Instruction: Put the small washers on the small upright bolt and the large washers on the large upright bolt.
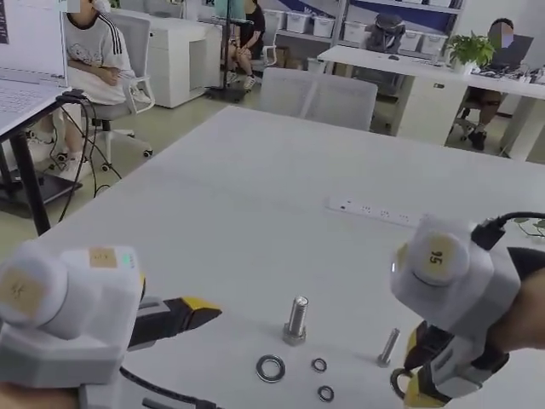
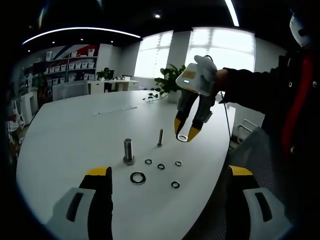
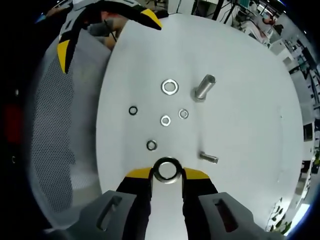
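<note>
On the white table (image 1: 238,213) the large bolt (image 1: 295,319) stands upright. The small bolt (image 1: 388,347) stands to its right. One large washer (image 1: 271,368) lies flat in front of the large bolt, with small washers (image 1: 318,365) beside it. My right gripper (image 1: 410,385) hangs above the table's near right part, shut on a second large washer (image 3: 167,170). From the left gripper view that right gripper (image 2: 190,127) hovers over the small bolt (image 2: 160,137). My left gripper (image 2: 169,172) is open wide with nothing in it, held back at the near left.
Several small washers (image 3: 165,120) are scattered between the bolts and the table's near edge. A white power strip (image 1: 375,211) lies farther back on the table. A grey mesh chair (image 3: 60,125) stands by the near edge. People sit at desks beyond the table.
</note>
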